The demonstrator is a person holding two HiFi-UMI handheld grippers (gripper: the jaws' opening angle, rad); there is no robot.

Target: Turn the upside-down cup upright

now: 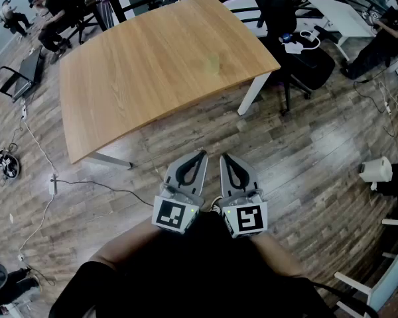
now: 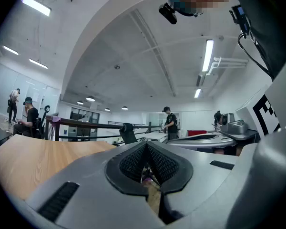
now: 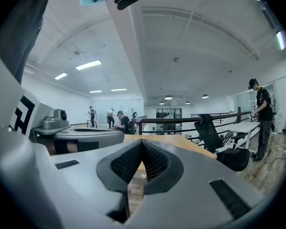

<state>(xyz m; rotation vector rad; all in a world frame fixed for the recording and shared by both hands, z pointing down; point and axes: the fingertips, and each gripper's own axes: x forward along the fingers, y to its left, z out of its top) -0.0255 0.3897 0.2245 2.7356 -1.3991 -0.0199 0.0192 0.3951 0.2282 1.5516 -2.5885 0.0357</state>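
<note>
No cup shows in any view. In the head view the wooden table (image 1: 152,65) stands bare ahead of me. My left gripper (image 1: 200,154) and right gripper (image 1: 224,156) are held side by side over the floor, close to my body and short of the table's near edge. Both are shut with nothing between the jaws. In the left gripper view the left gripper (image 2: 146,144) points level past the table's top (image 2: 28,159). The right gripper (image 3: 142,142) looks along the table's edge (image 3: 171,140) in the right gripper view.
A black office chair (image 1: 298,52) stands at the table's right end, beside a white table (image 1: 341,12). Cables (image 1: 40,158) and a power strip (image 1: 53,185) lie on the wooden floor at the left. People sit at the far left (image 1: 53,12) and far right (image 1: 385,32).
</note>
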